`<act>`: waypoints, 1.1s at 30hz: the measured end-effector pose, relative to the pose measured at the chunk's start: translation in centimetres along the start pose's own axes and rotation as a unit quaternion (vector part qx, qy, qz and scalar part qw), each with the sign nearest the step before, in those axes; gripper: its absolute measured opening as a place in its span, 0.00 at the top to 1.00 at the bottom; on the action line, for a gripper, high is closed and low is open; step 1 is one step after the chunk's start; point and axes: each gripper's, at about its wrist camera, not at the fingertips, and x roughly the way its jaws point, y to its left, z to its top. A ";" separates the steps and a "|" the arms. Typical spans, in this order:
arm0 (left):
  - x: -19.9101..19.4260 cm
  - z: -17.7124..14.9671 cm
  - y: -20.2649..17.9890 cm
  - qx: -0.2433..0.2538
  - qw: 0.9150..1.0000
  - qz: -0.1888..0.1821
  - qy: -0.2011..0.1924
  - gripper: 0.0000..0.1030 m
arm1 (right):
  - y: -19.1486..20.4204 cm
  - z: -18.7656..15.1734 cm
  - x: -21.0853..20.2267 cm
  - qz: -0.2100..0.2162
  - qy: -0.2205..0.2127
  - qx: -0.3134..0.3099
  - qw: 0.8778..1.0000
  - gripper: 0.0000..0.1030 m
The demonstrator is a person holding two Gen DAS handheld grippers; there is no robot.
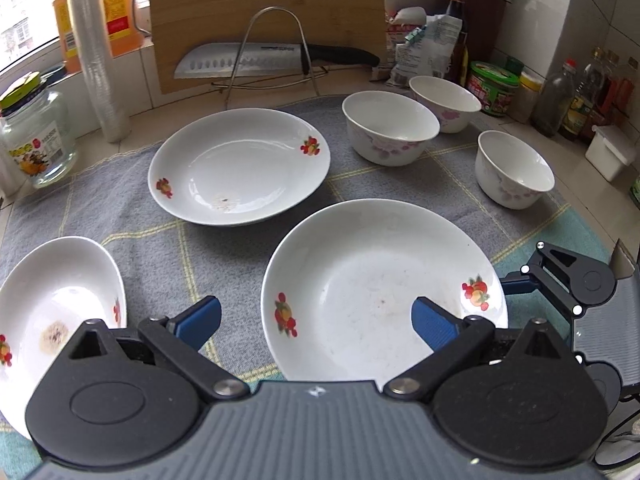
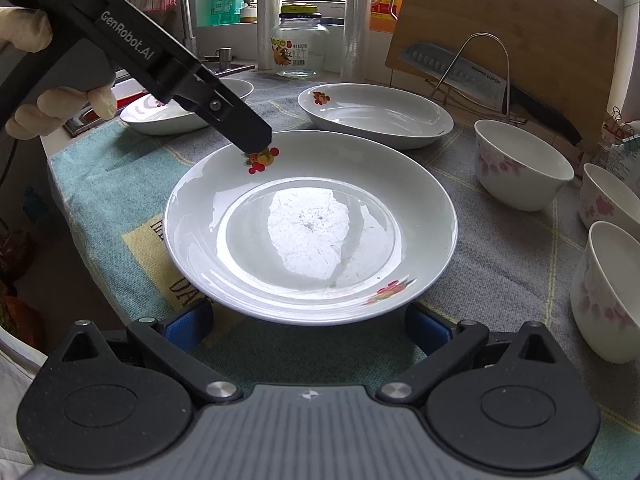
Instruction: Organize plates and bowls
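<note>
Three white fruit-print plates and three pink-flowered bowls sit on a grey checked cloth. The near plate (image 1: 380, 284) (image 2: 310, 224) lies between both grippers. My left gripper (image 1: 316, 320) is open, its fingers straddling that plate's near-left rim; it also shows in the right wrist view (image 2: 256, 140) above the plate's far rim. My right gripper (image 2: 308, 330) is open and empty at the plate's near edge. A second plate (image 1: 240, 166) (image 2: 376, 114) lies behind, a third plate (image 1: 52, 312) (image 2: 176, 112) at the left. Bowls (image 1: 390, 128) (image 1: 444, 102) (image 1: 514, 168) stand at the right.
A bamboo cutting board (image 1: 264, 12) and a knife (image 1: 272, 60) on a wire rack stand behind. A glass jar (image 1: 34, 140), an oil jug (image 1: 100, 12) and a stack of plastic cups (image 1: 96, 52) are at the left; bottles and jars (image 1: 560, 92) at the right. A sink (image 2: 120, 88) is beyond the cloth.
</note>
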 end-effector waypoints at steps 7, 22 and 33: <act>3.0 2.3 1.1 0.000 0.998 -0.040 0.043 0.02 | 0.1 -0.1 0.0 -0.006 -0.004 0.006 1.000 0.00; 7.7 4.6 2.5 -0.009 0.986 -0.109 0.127 0.03 | 0.4 -0.4 0.1 -0.018 -0.029 0.015 0.999 0.00; 8.7 5.7 2.4 0.008 0.979 -0.134 0.151 0.08 | 0.6 -0.2 0.3 -0.018 -0.034 0.016 0.999 0.00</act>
